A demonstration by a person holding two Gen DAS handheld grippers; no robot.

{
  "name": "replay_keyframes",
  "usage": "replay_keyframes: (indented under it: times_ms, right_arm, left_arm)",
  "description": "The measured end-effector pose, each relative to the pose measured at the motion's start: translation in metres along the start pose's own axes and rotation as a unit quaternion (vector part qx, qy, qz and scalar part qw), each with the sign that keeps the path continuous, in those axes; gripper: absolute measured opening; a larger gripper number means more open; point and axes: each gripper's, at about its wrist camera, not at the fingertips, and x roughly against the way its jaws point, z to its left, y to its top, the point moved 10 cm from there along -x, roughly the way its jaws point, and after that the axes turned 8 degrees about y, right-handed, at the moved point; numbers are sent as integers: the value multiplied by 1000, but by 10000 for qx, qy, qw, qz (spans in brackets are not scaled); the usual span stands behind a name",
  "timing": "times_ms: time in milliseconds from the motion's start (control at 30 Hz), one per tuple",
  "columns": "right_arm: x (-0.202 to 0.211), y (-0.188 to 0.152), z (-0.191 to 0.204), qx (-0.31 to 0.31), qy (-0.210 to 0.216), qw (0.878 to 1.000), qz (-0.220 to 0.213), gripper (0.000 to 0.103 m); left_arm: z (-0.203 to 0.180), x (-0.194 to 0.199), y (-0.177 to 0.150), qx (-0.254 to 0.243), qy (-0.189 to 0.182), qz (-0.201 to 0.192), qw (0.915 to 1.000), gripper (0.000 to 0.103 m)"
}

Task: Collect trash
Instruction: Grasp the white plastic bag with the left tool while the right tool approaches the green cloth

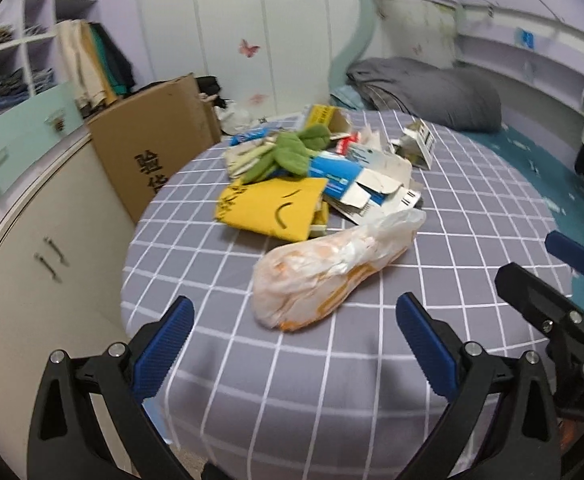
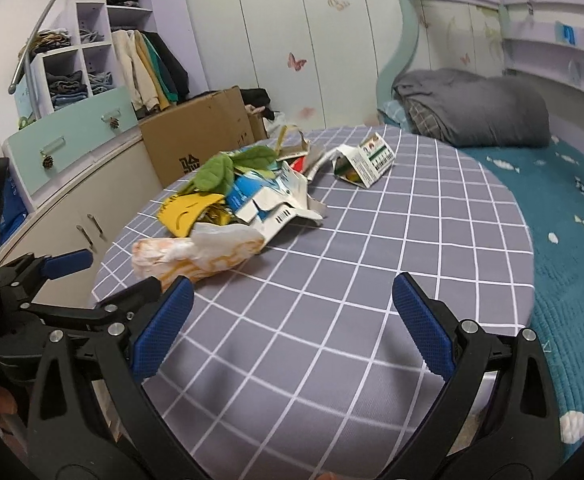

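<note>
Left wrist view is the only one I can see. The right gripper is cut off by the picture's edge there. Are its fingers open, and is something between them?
Observer: They are open. The right gripper has its fingers spread, and only the checked tablecloth shows between them.
Operator: Where is the plastic bag from that side?
Observer: The plastic bag lies ahead and to the left, close to the tip of one finger and not between the two.
Operator: And the small carton behind the pile?
Observer: The small carton is crushed and sits apart from the pile of flattened cartons. It shows a white face with green print.
</note>
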Motion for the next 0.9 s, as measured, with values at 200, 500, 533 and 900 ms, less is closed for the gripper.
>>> replay_keyframes:
  times_ms: [200, 500, 533, 900]
  right_arm:
    - [-18, 0, -15, -102, 30, 9998, 155, 97]
    - [-30, -4, -22, -219, 149, 9990, 354, 97]
    - [-30, -4, -21, -222, 159, 9990, 343, 97]
    - [-21, 32, 5, -164, 440, 9989, 83, 97]
  left_arm:
    - [-13, -31, 6, -410, 21, 142, 9991, 99]
    - [-24, -39, 8, -484, -218, 143, 9985, 51]
    - [-24, -35, 9, -444, -294, 100, 9985, 47]
    - [47, 15, 33, 1173, -337, -593, 9908, 41]
